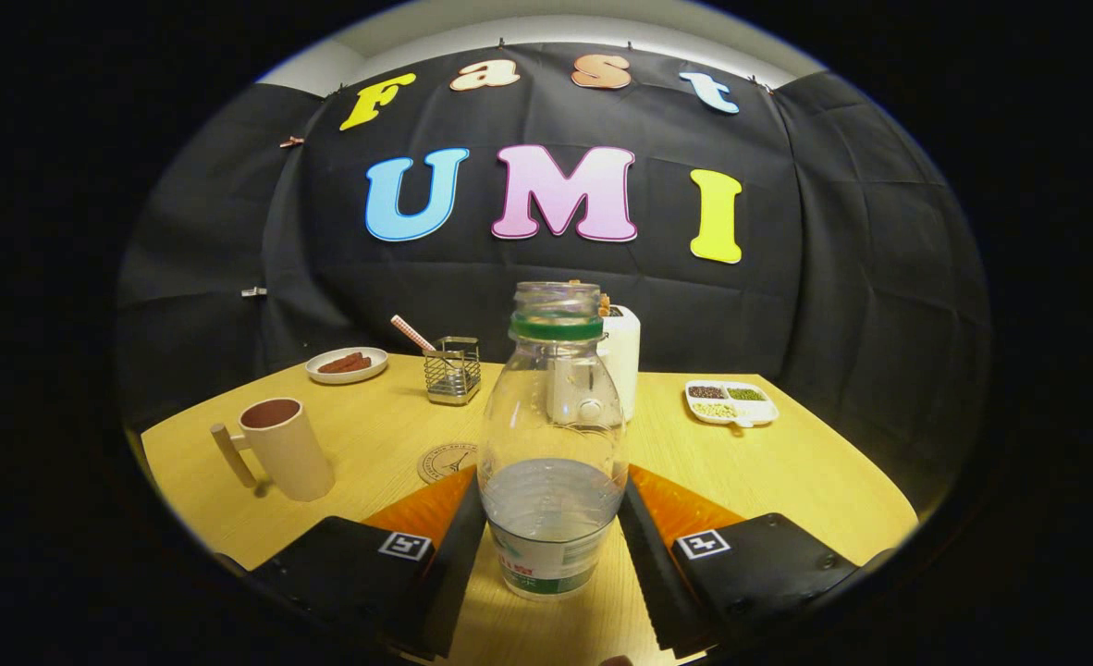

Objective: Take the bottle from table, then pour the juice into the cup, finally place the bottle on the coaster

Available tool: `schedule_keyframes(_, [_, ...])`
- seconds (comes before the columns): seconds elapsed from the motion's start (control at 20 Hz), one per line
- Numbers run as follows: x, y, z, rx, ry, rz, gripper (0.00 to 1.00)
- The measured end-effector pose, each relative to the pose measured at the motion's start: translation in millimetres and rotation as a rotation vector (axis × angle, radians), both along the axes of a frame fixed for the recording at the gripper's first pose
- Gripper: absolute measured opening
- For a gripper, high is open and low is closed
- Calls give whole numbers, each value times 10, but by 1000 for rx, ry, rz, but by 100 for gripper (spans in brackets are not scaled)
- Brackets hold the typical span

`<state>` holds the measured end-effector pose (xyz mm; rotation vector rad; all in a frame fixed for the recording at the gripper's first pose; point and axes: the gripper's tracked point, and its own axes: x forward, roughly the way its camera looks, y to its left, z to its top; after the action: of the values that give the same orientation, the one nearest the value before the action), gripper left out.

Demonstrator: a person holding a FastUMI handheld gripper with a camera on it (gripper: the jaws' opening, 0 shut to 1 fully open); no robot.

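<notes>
While the bottle [552, 453] stands low centre with the gripper [552, 532] clenched on it, it is best lifted upright toward the cup [284, 449] at lower left.

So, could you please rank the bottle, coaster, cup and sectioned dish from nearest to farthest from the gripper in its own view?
1. Bottle: between the fingers, both touching its sides.
2. Coaster: just ahead, behind the bottle.
3. Cup: farther ahead, beside the coaster.
4. Sectioned dish: beyond, opposite side.

I can read nothing for certain. The label on the bottle [552, 444] gripped between my fingers [459, 555] is blurred, and the coaster [445, 461] print is too small.
</notes>
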<state>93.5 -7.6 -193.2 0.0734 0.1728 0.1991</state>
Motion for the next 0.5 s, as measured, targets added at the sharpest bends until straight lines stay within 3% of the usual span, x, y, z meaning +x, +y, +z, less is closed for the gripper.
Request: schedule_keyframes(0.5, [9,142,98,-119,-22,120,75])
